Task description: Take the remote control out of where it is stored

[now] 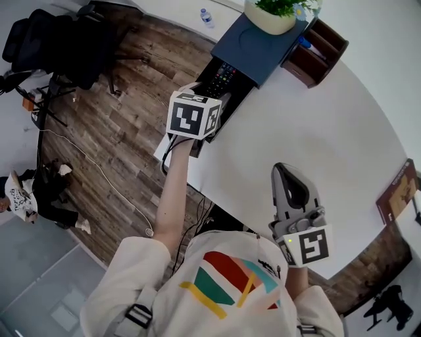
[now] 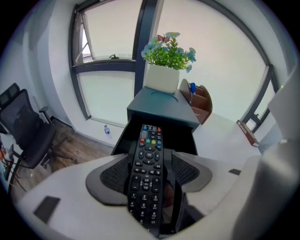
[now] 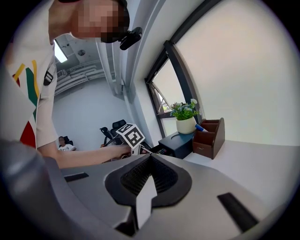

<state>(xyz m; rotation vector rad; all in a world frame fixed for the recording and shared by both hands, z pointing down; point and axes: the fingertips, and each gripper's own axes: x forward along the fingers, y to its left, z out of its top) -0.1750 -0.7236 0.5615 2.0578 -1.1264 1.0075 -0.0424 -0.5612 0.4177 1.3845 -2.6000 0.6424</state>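
Note:
A black remote control (image 2: 147, 180) with coloured buttons lies lengthwise in the open black drawer (image 2: 183, 137) of a dark blue box (image 2: 161, 105). My left gripper (image 2: 150, 173) is open, its pads on either side of the remote, with a dark gap showing on the right side. From the head view the remote (image 1: 222, 76) shows in the drawer (image 1: 241, 91) just beyond the left gripper (image 1: 217, 105). My right gripper (image 1: 284, 171) rests shut over the white table (image 1: 316, 138) near the front edge, nothing in it; its pads (image 3: 149, 157) meet.
On the blue box (image 1: 263, 49) stands a white pot with a plant (image 1: 270, 16). A brown wooden organiser (image 1: 316, 43) stands beside it. A book (image 1: 396, 191) lies at the table's right edge. Below on the floor are an office chair (image 1: 59, 39), a water bottle (image 1: 206, 18) and a seated person (image 1: 33, 194).

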